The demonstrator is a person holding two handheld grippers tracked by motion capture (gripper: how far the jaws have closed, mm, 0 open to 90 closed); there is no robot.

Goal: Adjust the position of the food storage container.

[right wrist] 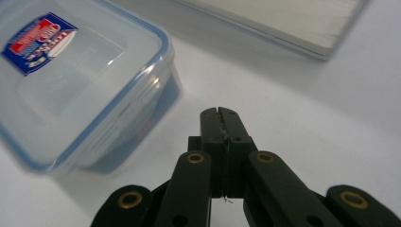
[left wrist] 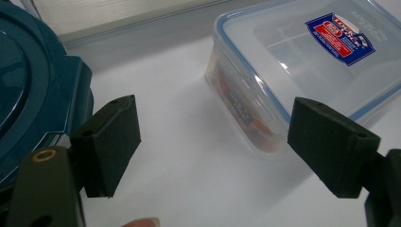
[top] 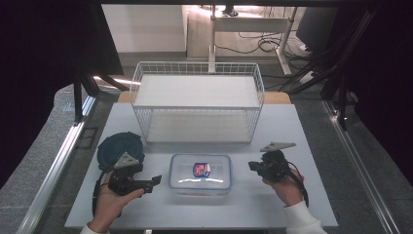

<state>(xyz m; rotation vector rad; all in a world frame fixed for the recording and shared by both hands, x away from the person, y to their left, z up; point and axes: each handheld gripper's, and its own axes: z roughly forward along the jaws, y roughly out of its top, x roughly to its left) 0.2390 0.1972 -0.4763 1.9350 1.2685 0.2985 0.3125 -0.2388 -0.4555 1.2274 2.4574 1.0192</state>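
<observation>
Clear lidded food container [top: 200,174] sits just in front of the white wire shelf rack [top: 197,102], lid on and nothing gripping it, so I'd say the real work hasn't started. Left gripper [top: 157,181] hangs wide open and empty left of the container, beside the round blue lid [top: 120,148]. Right gripper [top: 252,166] is clenched on nothing at the container's right side.

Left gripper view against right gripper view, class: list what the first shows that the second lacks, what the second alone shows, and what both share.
Left gripper view alone: the dark blue round lid at its left edge, the left gripper with jaws wide apart and nothing between them, and a fingertip at the bottom.

Right gripper view alone: the right gripper with jaws pressed together, empty.

Both: the clear lidded container with its red and blue label, the white table, and an edge of the rack's bottom shelf.
</observation>
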